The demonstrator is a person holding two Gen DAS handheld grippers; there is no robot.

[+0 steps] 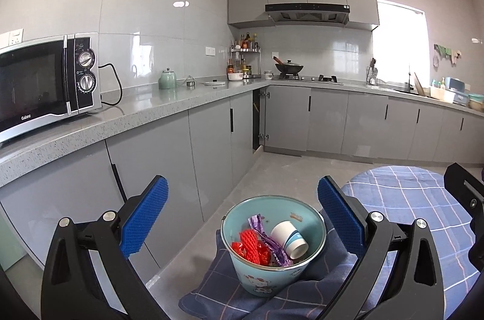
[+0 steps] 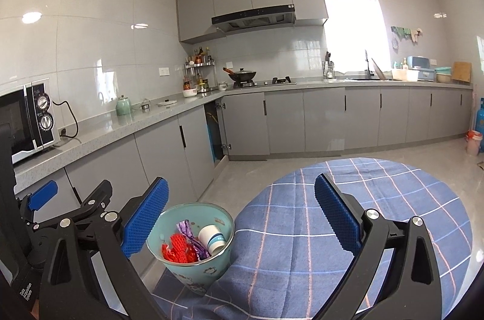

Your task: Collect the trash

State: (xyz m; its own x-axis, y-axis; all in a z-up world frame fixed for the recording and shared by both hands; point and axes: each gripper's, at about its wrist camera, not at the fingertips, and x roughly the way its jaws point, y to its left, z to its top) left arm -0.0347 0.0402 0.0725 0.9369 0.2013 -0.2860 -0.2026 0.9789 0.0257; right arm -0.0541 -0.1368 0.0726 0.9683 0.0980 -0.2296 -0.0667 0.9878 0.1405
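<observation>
Cup (image 1: 289, 238) and wrappers (image 1: 266, 244) in the bin (image 1: 273, 274) — left of the table (image 2: 378, 217).

Grey L-shaped worktop (image 2: 169, 114) over grey cabinets (image 2: 323, 120); microwave (image 1: 45, 84) at its near end, wok (image 2: 242, 75) at the corner, bright window (image 2: 354, 32) beyond.

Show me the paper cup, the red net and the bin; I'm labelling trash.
paper cup (image 1: 289, 238), left wrist view, its white side.
red net (image 1: 250, 246), left wrist view, its middle.
bin (image 1: 266, 277), left wrist view, its outer wall.
</observation>
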